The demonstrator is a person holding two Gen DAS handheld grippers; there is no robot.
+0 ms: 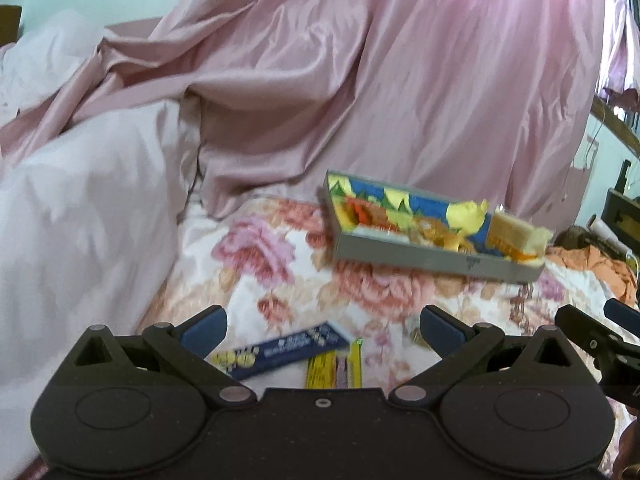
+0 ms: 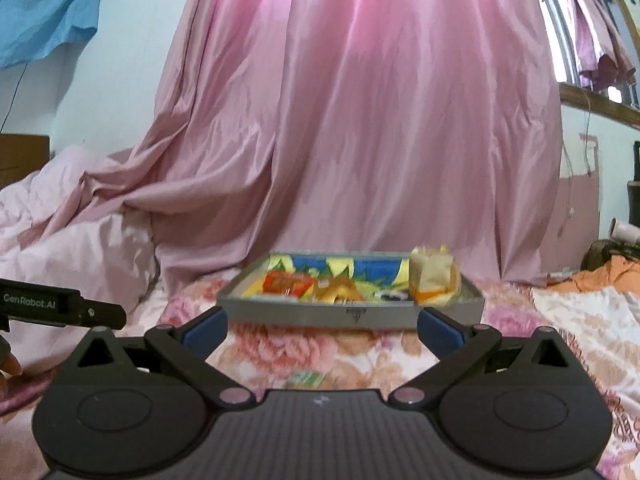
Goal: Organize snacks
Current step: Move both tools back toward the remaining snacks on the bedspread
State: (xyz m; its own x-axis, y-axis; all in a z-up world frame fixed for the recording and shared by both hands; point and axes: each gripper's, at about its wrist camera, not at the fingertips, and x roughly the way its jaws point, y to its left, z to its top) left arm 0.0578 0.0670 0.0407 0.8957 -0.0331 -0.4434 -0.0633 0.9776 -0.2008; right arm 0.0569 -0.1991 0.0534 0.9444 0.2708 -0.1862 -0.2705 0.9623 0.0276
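Floral bedspread [image 1: 304, 280] under a pink curtain [image 2: 360, 120], pale duvet [image 1: 80, 220] heaped to the left. Grey tray [image 1: 436, 258] resting on the bedspread near the curtain, lined in blue and yellow, packed with orange and yellow snacks plus a pale wrapped block [image 2: 434, 276] at its right end. Left gripper [image 1: 322, 330] spread wide, holding nothing, poised over a blue bar [image 1: 280, 348] and a yellow packet [image 1: 334, 368] lying just beside each other, well short of the tray. Right gripper [image 2: 322, 330] likewise wide open and empty, facing the tray's front wall. Small green wrapper [image 2: 304, 380] on the bedspread between its fingers. Orange cloth [image 2: 600, 276] off to the right.
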